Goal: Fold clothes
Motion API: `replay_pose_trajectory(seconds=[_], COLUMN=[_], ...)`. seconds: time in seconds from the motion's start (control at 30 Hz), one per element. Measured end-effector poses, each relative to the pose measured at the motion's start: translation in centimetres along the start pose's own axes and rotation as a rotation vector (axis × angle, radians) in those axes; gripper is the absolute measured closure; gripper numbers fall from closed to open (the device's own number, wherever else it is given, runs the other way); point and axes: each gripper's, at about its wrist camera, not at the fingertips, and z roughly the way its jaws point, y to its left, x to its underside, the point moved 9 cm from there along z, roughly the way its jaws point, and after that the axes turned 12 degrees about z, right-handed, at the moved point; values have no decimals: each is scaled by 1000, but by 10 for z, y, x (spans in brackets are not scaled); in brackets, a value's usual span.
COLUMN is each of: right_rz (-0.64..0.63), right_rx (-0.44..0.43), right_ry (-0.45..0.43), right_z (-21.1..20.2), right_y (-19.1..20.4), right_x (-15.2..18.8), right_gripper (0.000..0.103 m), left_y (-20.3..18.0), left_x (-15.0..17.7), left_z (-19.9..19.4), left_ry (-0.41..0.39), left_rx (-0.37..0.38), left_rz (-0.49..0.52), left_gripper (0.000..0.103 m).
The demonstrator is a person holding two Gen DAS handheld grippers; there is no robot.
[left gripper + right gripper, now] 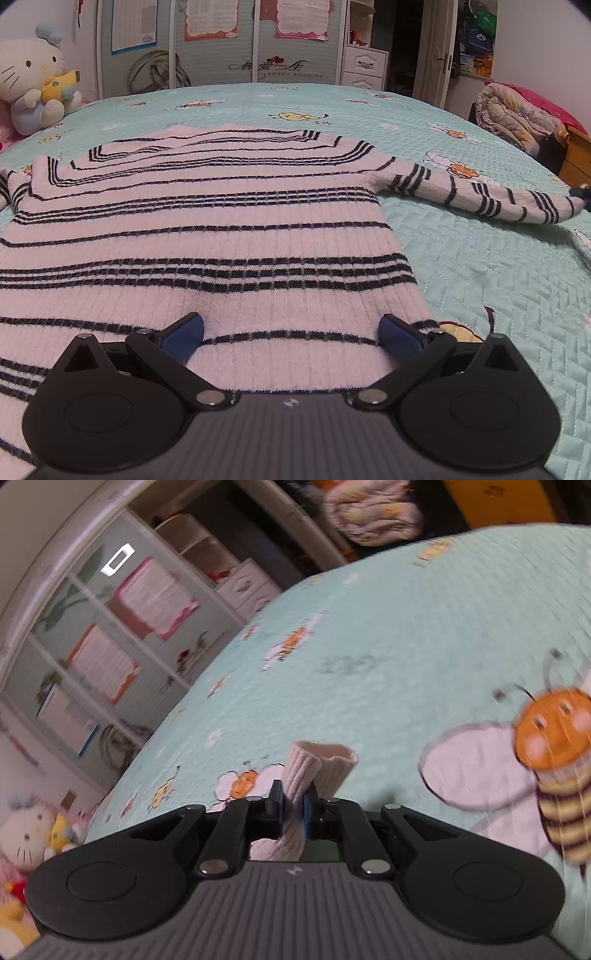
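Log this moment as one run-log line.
stage: sleeve fold | left gripper: open, over sweater hem | right gripper: shut on cuff, lifted off bedspread | sweater: flat

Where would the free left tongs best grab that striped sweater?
Probably the bottom hem of the striped sweater, approached from the near edge: it lies flat right below the open left tongs. The right tongs already pinch the sleeve cuff.
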Motion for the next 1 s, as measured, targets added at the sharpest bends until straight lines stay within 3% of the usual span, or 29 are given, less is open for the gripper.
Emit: replay_pose_trajectory(seconds=[0.2, 0.27, 0.37, 0.43, 0.47, 0.5, 0.53, 0.73, 0.83, 0.87, 0.9, 0.97, 1.0], right_rz=[75, 85, 235, 293, 296, 293, 290, 197, 53, 19, -14, -81, -114], right_rx=[-39, 33, 79, -1, -45, -60, -75, -68, -38, -24, -11, 16, 30], right_ry=[-70, -45, 59, 22, -6, -27, -48, 27, 92, 103, 115, 137, 149], right_z=[-25, -15, 5, -8, -17, -23, -29, -15, 1, 3, 5, 9, 10], right_y=[-2, -24, -66, -74, -75, -78, -81, -89, -71, -64, -57, -44, -38], right_x=[1, 4, 14, 8, 3, -2, -8, -14, -2, 2, 5, 12, 16], right_gripper=[94, 91, 85, 79, 67, 54, 52, 52, 51, 52, 60, 96, 97], left_y=[0, 0, 0, 0, 0, 0, 0, 0, 0, 1, 0, 0, 0], left_x=[0, 0, 0, 0, 0, 0, 0, 0, 1, 1, 1, 1, 1], left_z=[1, 1, 1, 1, 1, 1, 1, 2, 1, 1, 1, 1, 1], left_ry=[0, 0, 0, -1, -2, -2, -3, -3, -2, -2, -1, -1, -1], left_rx=[1, 1, 3, 4, 5, 6, 6, 5, 5, 5, 4, 2, 2], left_rz=[1, 2, 1, 0, 0, 0, 0, 2, 4, 5, 6, 7, 7], left_gripper=[0, 0, 0, 0, 0, 0, 0, 0, 0, 0, 0, 0, 0])
